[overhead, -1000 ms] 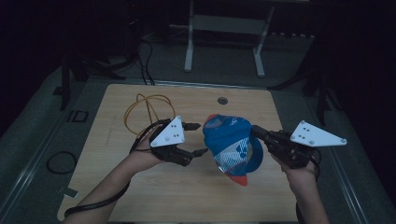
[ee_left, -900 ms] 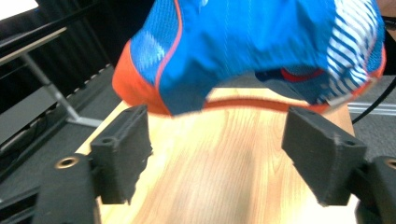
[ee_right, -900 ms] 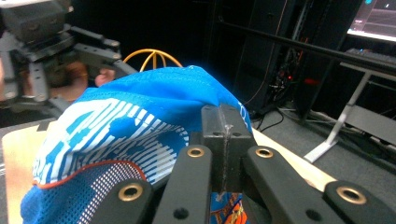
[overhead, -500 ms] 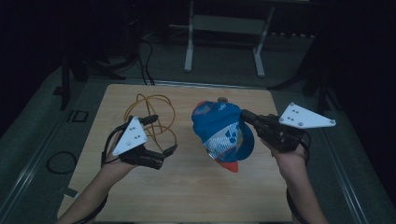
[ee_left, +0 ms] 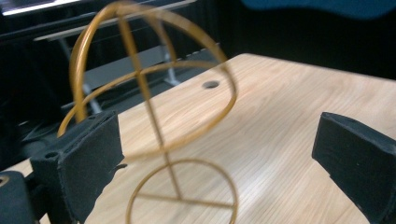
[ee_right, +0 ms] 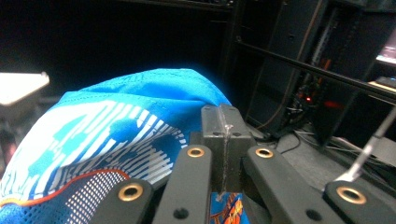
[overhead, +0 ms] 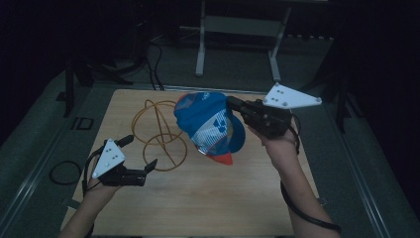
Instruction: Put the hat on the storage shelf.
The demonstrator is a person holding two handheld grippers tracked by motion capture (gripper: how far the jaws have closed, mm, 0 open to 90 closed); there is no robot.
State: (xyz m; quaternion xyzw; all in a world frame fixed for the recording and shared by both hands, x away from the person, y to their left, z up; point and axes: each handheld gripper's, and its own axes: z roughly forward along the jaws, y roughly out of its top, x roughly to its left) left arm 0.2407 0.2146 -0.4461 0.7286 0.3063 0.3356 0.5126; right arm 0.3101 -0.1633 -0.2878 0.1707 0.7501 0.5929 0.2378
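Since a second ago: left gripper [overhead: 138, 153] drawn back off the cap [overhead: 208, 126] toward the near left of the table [overhead: 208, 208], jaws just opened wide with nothing between them. Right gripper [overhead: 233, 104] lifted and carried, cap and all, toward the far side.

Now clamped fully shut on the cap's fabric at its right edge (seam of the pads pressed together in the right gripper view [ee_right: 223, 126]), cap hanging clear of the tabletop, orange brim tip pointing down. Just left of the cap and a little behind it: the gold wire stand [overhead: 161, 134], upright on the wood. In the left gripper view, stand [ee_left: 154, 116] dead ahead between the spread jaws, untouched, blue of the cap [ee_left: 322, 7] at the top edge.

Step in hand, by the look of it: bringing the cap over to the stand. Next move probably calls for steadying the stand with the free left gripper, then lowering the cap's crown over the wire dome, opening downward (brim clear of the hoops).
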